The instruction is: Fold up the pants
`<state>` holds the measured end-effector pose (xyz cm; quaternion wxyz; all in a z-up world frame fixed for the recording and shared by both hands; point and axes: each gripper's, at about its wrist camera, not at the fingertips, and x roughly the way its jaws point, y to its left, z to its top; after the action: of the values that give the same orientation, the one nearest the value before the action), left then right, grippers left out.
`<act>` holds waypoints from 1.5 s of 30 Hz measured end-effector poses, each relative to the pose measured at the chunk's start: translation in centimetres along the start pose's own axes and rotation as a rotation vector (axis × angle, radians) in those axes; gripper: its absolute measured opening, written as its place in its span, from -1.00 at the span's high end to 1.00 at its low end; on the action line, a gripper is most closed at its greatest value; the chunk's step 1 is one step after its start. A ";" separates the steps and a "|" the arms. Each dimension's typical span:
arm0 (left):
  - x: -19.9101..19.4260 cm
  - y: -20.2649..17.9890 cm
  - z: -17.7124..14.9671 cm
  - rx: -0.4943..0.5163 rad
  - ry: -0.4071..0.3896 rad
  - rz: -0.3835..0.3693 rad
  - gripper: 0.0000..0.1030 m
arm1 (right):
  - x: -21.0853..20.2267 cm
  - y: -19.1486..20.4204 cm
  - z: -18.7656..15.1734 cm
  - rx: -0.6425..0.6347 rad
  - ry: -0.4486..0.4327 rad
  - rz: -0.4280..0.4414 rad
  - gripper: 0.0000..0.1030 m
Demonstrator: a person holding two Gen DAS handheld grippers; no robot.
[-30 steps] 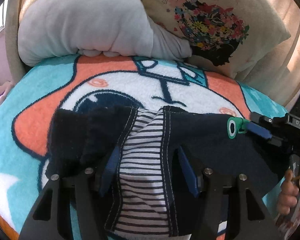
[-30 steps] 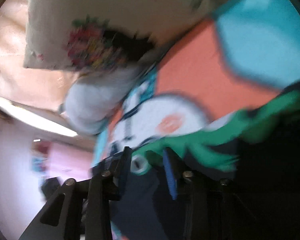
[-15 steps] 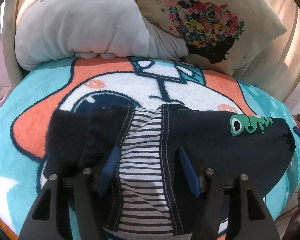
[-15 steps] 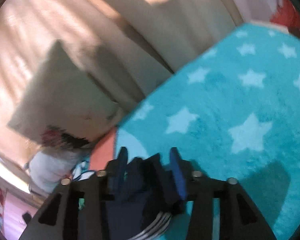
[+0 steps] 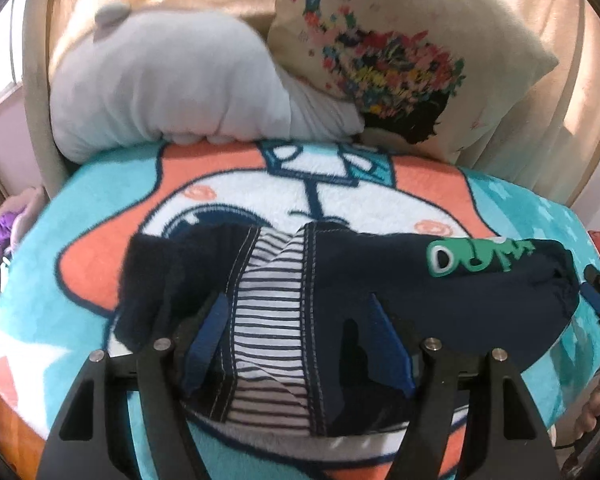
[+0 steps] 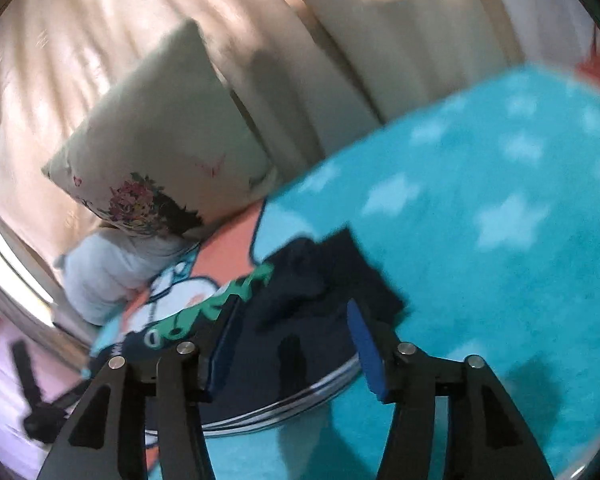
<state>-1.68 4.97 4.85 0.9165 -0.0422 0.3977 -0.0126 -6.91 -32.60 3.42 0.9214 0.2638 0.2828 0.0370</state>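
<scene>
Here the pants [image 5: 380, 280] are laid lengthwise across mid-frame; both the left gripper [image 5: 298, 344] and right gripper [image 6: 296, 344] are spread. Striped lining is seen only leftward.

bed: teal blanket [image 5: 100, 200] | pillows: grey [image 5: 160, 84], floral [image 5: 400, 60] | backdrop: possibly beige curtain [image 6: 400, 40]

Ahead of my left gripper [image 5: 296, 344] the folded pants [image 5: 380, 288] fill the middle of the bed's blanket [image 5: 100, 216], and behind them I have a strip of bare blanket before the grey plush pillow [image 5: 172, 88] and the floral cushion [image 5: 400, 52] block the headboard side. To the right of my right gripper [image 6: 296, 352] the star-printed blanket lies bare. My right gripper's fingers [image 5: 596, 300] sit just beside the pants' right end.
</scene>
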 end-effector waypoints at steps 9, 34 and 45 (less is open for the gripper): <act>-1.8 -3.3 -0.2 0.109 -0.031 0.051 -0.38 | -1.7 -0.6 -0.3 0.012 -0.005 -0.020 -0.30; 0.1 -15.4 7.1 0.264 0.000 -0.275 -0.38 | -0.1 -3.3 -1.1 0.056 0.061 0.040 -0.32; 8.7 -27.5 8.6 0.468 0.273 -0.432 -0.38 | 1.3 -2.4 -1.6 0.054 0.087 0.037 -0.37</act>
<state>10.78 -22.37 6.78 0.8158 0.0880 0.4848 -0.3027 -6.86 -33.56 0.40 0.8998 0.2921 0.3187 0.0581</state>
